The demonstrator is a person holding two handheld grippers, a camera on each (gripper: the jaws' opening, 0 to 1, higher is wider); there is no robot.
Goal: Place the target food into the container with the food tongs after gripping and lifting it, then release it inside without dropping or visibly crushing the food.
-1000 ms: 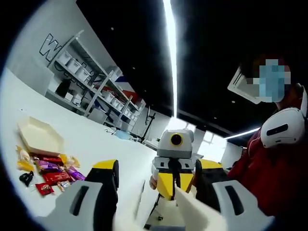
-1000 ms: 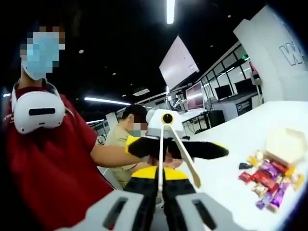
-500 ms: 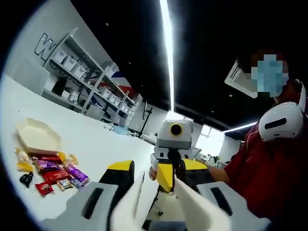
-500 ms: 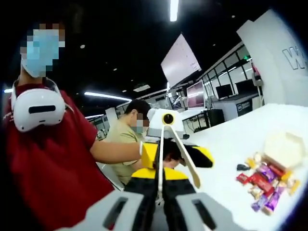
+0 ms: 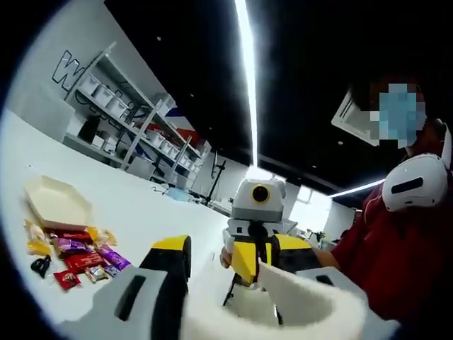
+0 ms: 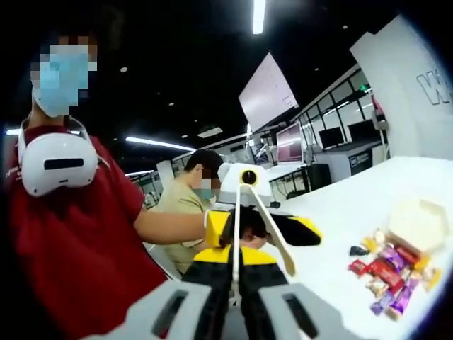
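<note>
Both hand-held grippers face each other high above the worktop (image 6: 333, 212): the right hand-held gripper (image 6: 236, 273) is clamped on the food tongs (image 6: 258, 223), the left hand-held gripper (image 5: 233, 283) has jaws parted around their white arms, so the tongs should be steadied before descending toward the wrapped snacks (image 6: 388, 273) beside the container (image 6: 417, 221).

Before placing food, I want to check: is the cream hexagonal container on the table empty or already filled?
Empty: the cream hexagonal container shows a bare interior; the wrapped snacks lie beside it.

We note a white table (image 5: 141, 205) carrying a cream container (image 5: 56, 202) and wrapped food (image 5: 74, 253) in red, purple, yellow and black. Both grippers have grey bodies with black fingers (image 6: 212, 283) tipped yellow, and the food tongs (image 6: 258, 219) are cream-white. The person's top (image 6: 78, 248) is red.
</note>
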